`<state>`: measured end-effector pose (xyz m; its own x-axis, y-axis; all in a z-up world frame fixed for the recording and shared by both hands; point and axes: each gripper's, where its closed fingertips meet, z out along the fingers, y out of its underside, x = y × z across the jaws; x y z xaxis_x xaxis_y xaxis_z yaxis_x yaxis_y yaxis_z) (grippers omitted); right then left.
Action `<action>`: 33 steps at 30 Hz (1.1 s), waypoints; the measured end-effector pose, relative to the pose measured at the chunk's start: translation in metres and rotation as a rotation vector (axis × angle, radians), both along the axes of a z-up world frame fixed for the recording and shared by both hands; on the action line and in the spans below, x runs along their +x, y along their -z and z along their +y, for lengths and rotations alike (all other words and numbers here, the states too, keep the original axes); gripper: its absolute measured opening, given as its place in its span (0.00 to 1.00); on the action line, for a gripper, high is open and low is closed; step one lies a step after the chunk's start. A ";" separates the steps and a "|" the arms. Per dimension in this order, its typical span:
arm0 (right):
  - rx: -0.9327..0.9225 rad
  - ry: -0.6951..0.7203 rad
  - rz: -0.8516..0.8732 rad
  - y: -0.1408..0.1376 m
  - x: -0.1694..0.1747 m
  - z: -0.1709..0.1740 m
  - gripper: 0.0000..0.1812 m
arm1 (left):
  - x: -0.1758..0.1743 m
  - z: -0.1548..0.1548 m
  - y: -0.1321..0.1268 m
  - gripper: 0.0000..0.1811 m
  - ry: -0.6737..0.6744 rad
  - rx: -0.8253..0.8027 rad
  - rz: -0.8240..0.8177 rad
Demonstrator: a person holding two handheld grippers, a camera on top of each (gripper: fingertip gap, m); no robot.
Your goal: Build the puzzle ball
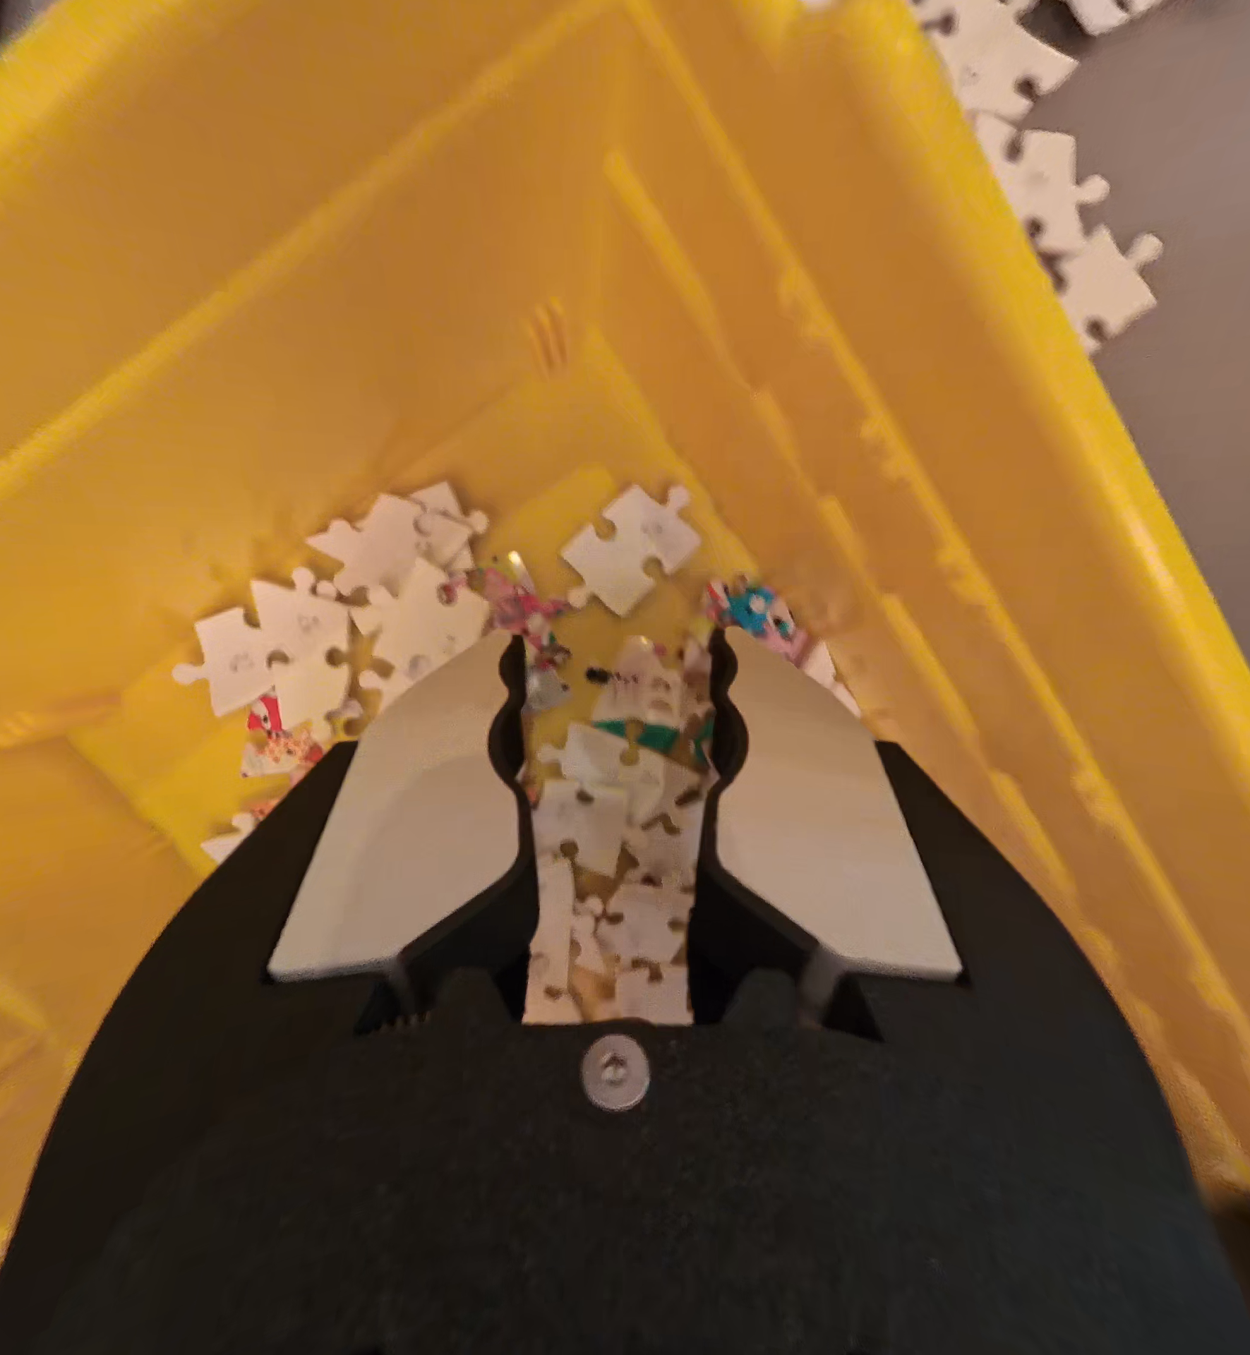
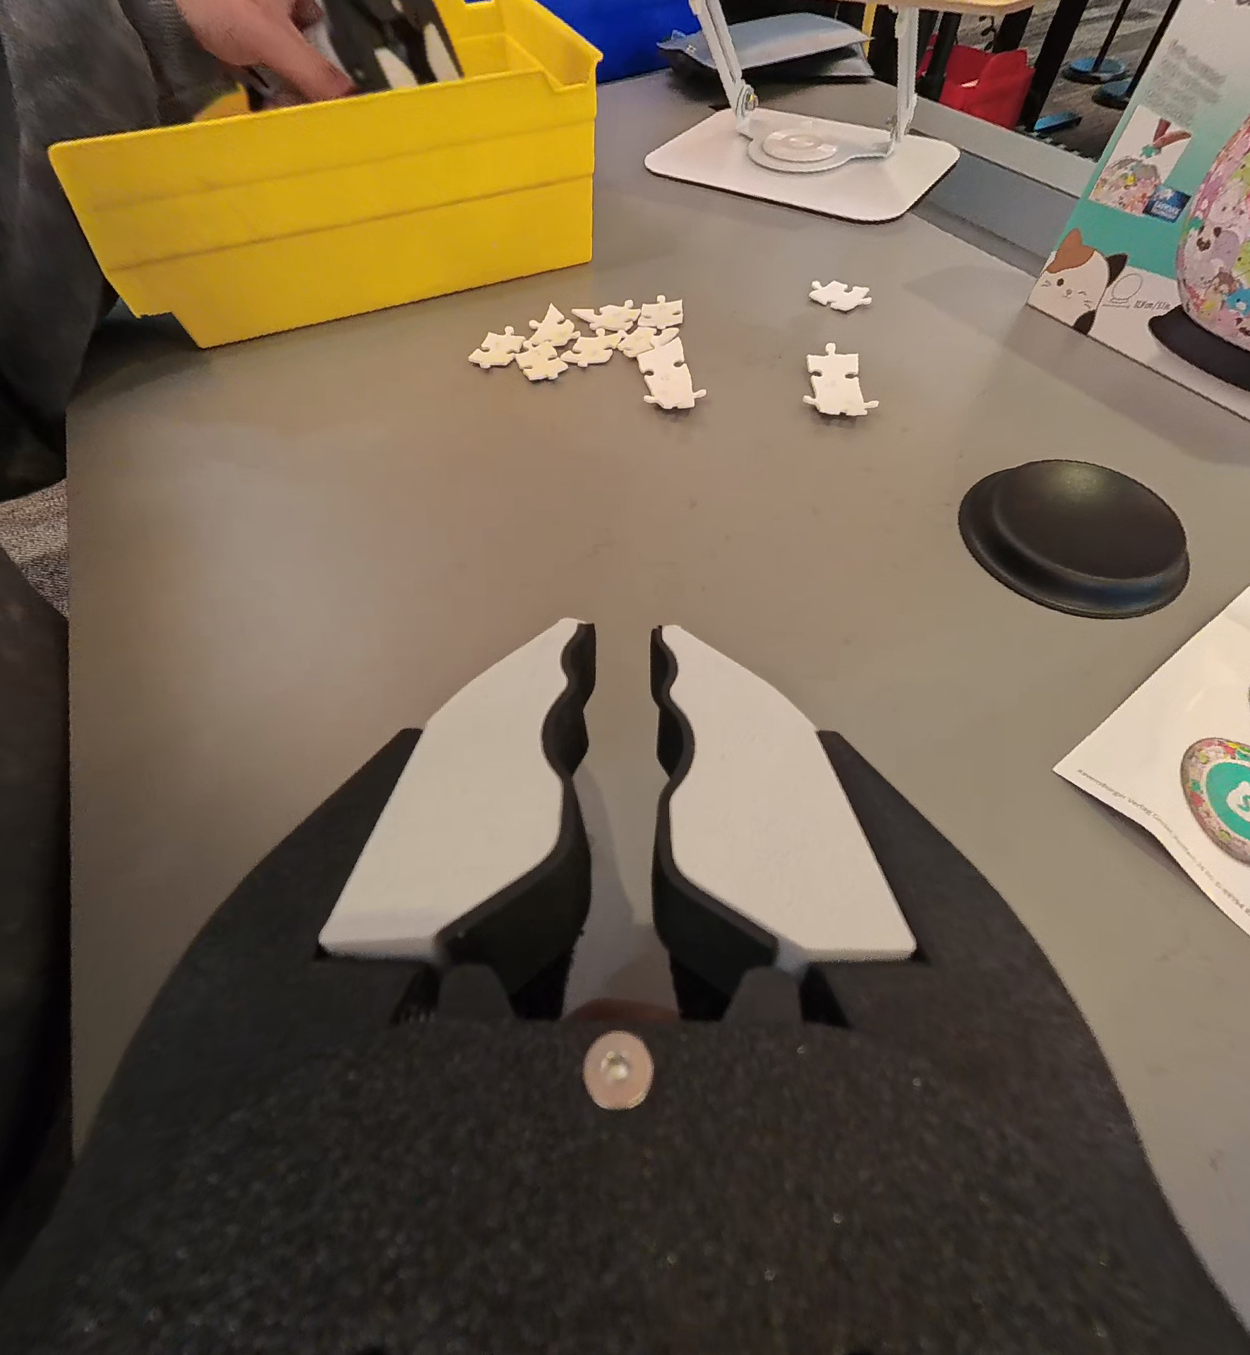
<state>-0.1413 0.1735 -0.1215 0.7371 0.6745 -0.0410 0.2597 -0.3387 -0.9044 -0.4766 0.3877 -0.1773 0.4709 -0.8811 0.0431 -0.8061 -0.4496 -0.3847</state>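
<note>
Left claw (image 1: 614, 645) apart over blurry puzzle pieces (image 1: 607, 843), bin (image 1: 314, 293).

Smooth glossy yellow plastic bin (image 2: 343, 213), matt white-backed puzzle pieces (image 2: 592, 341), smooth matt grey table (image 2: 387, 528), matt black base (image 2: 1076, 535), glossy paper leaflet (image 2: 1194, 777), rough black-bodied right gripper (image 2: 623, 638)

left gripper (image 2: 416, 44) deep in yellow bin (image 2: 343, 198), top edge cuts it, fingers hidden behind the wall | loose puzzle pieces (image 1: 607, 865) smeared by blur, prints unreadable | puzzle box (image 2: 1194, 220) clipped at right edge | instruction sheet (image 2: 1208, 792) cut off at right
</note>
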 end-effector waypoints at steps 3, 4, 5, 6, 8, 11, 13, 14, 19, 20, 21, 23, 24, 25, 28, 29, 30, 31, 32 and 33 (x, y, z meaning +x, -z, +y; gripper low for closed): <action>-0.005 0.001 -0.002 0.002 0.000 0.000 0.08 | -0.012 -0.016 0.001 0.27 0.109 0.018 -0.001; -0.007 0.001 -0.004 0.003 0.000 0.001 0.08 | -0.015 -0.017 0.005 0.28 0.130 0.041 0.019; -0.009 -0.001 -0.005 0.003 0.000 0.001 0.08 | -0.013 -0.018 0.007 0.28 0.142 0.044 0.014; -0.010 -0.002 -0.007 0.004 -0.001 0.001 0.08 | -0.010 -0.019 0.007 0.28 0.147 0.035 -0.006; -0.012 -0.001 -0.011 0.005 -0.001 0.001 0.08 | -0.010 -0.017 0.009 0.27 0.137 0.032 0.006; -0.013 0.001 -0.009 0.005 0.001 0.002 0.08 | -0.012 -0.015 0.014 0.21 0.117 -0.003 0.034; -0.014 0.005 -0.009 0.005 0.002 0.003 0.08 | -0.013 -0.013 0.015 0.20 0.114 0.007 0.058; -0.016 0.006 -0.007 0.006 0.003 0.003 0.08 | -0.013 -0.012 0.015 0.20 0.115 0.016 0.068; -0.019 0.000 -0.012 0.007 0.002 0.003 0.08 | -0.014 -0.010 0.015 0.18 0.090 0.008 0.075; -0.017 0.000 -0.013 0.006 0.002 0.003 0.08 | -0.017 -0.009 0.014 0.18 0.078 0.006 0.073; -0.015 0.002 -0.014 0.005 0.002 0.002 0.08 | -0.019 -0.007 0.012 0.18 0.061 0.009 0.056; -0.005 0.005 -0.010 0.002 0.003 0.002 0.08 | -0.018 -0.006 -0.003 0.18 0.011 0.009 -0.057; 0.000 0.007 -0.009 0.000 0.003 0.001 0.08 | -0.018 -0.006 -0.015 0.18 -0.022 0.008 -0.131; 0.007 0.009 -0.008 -0.003 0.004 0.001 0.08 | -0.018 -0.006 -0.030 0.18 -0.057 0.009 -0.214; 0.028 0.008 -0.003 -0.010 0.001 0.002 0.08 | -0.007 -0.023 -0.092 0.18 -0.133 -0.046 -0.587; 0.034 0.002 -0.006 -0.012 -0.001 0.002 0.08 | -0.001 -0.034 -0.116 0.18 -0.137 -0.087 -0.735; 0.041 -0.008 -0.011 -0.014 -0.006 0.002 0.08 | 0.005 -0.046 -0.139 0.18 -0.130 -0.128 -0.874; 0.051 -0.024 -0.010 -0.017 -0.011 0.001 0.08 | 0.010 -0.060 -0.159 0.18 -0.116 -0.163 -0.985; 0.059 -0.045 -0.002 -0.019 -0.019 -0.001 0.08 | 0.015 -0.074 -0.175 0.18 -0.099 -0.193 -1.071; 0.064 -0.065 0.006 -0.022 -0.026 -0.004 0.08 | 0.021 -0.088 -0.189 0.18 -0.087 -0.228 -1.150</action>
<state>-0.1670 0.1699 -0.0992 0.6919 0.7220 -0.0007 0.2733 -0.2627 -0.9254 -0.4553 0.2994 0.0115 0.1100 -0.7650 0.6346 0.0000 -0.6385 -0.7696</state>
